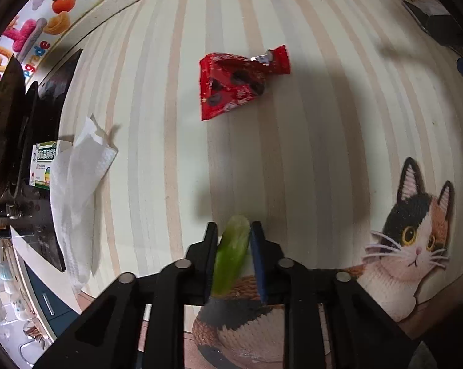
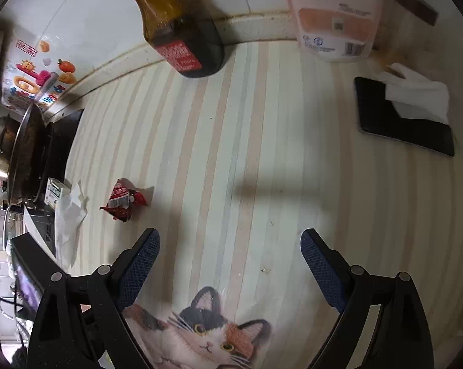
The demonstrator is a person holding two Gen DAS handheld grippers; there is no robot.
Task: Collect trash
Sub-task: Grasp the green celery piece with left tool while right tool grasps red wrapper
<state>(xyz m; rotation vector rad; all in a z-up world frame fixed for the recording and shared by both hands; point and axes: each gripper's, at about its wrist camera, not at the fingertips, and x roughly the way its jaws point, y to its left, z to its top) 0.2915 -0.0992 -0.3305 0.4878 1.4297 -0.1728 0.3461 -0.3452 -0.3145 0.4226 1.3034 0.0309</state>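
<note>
left claw (image 1: 233,235): clenched on green vegetable scrap (image 1: 233,252), at 6 o'clock | right claw (image 2: 229,246): released, empty | red wrapper (image 1: 237,83): on striped surface (image 1: 323,123), 12 o'clock | risk: slick scrap may slip from a shallow tip grip when lifted; tissue (image 1: 77,190) may be missed at 9 o'clock.

A red snack wrapper (image 1: 242,81) with dark spots lies on a cream-and-tan striped countertop mat (image 1: 323,123) printed with a calico cat (image 1: 413,240); a pale green vegetable scrap (image 1: 233,255).
</note>
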